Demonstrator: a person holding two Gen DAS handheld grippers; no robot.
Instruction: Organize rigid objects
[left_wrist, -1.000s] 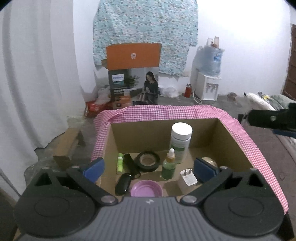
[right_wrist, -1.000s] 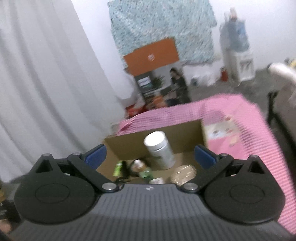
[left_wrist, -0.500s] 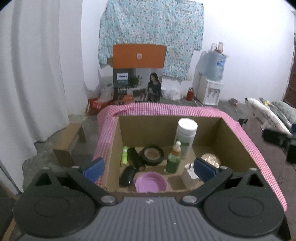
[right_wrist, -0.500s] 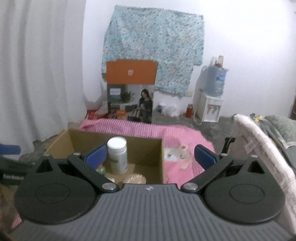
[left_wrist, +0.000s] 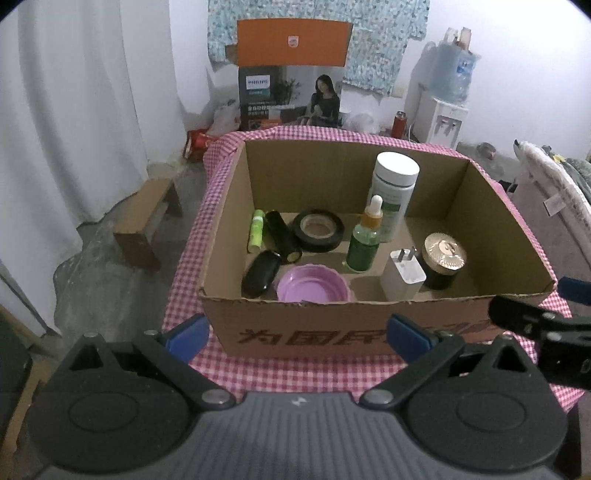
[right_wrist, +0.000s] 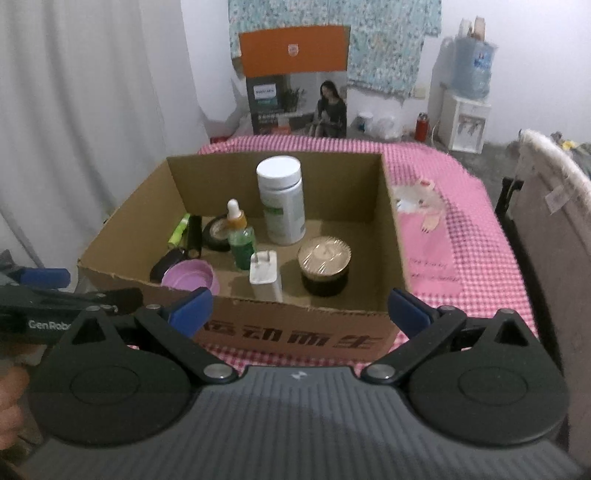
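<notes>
Both claws are spread wide and hold nothing. The left claw and the right claw hang in front of the near wall of the cardboard box, low, at about 6 o'clock in each view. The box sits on a worktop with a pink checked cloth.

All the things are inside the box. The tall white bottle stands at 12 o'clock by the back wall. The green dropper bottle stands just in front of it. The white charger plug stands beside the gold-lid jar at 3 o'clock. The purple bowl is near the front wall. The black tape roll, a black tube and a small green stick lie toward 9 o'clock.

What could go wrong? The things stand close together. I think a wide claw reaching in could bump the dropper bottle or the plug and tip them. A claw could also catch the box wall and push the box.

The front wall hides the bottom of the bowl and of the black case. The right claw shows only partly in the left view.
</notes>
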